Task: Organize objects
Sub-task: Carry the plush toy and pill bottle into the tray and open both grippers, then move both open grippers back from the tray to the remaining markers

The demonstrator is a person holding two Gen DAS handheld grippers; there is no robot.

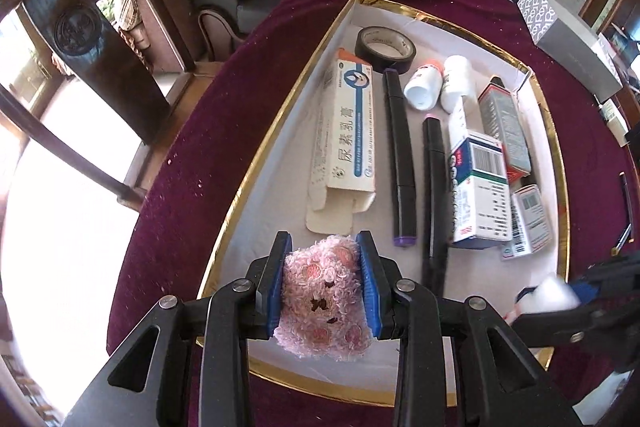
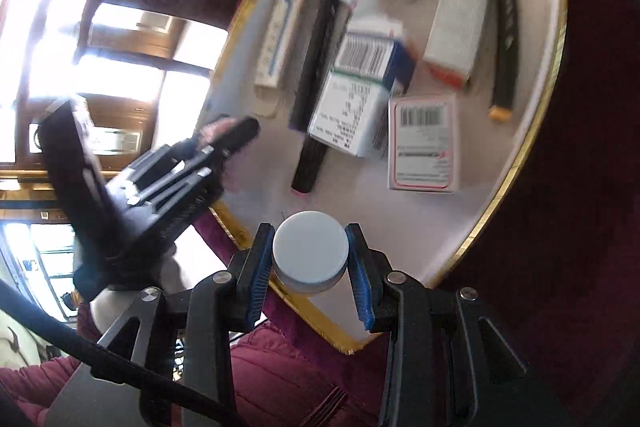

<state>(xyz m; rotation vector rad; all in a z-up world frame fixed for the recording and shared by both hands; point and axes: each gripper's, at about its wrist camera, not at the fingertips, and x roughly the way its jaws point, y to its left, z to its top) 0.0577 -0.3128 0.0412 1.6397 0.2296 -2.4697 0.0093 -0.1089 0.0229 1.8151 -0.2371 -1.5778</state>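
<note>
Blue-padded left gripper [image 1: 323, 281] clamps a pink plush toy [image 1: 324, 301] at lower centre, over the near end of the gold-rimmed tray [image 1: 256, 163]. Right gripper [image 2: 310, 263] clamps a white bottle cap [image 2: 309, 251]. Tray holds ointment box [image 1: 346, 139], black tape roll [image 1: 385, 49], markers [image 1: 400, 155], bottles, cartons; bare floor lies nearest.

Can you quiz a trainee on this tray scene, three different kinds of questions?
1. True or false: the left gripper grips a pink plush toy.
2. What does the right gripper hold? A) tape roll B) white bottle C) marker
3. Fill in: the tape roll lies at the tray's ____ end, seen from the left wrist.

Key: 1 true; 2 B, the white bottle; 3 far.
</note>
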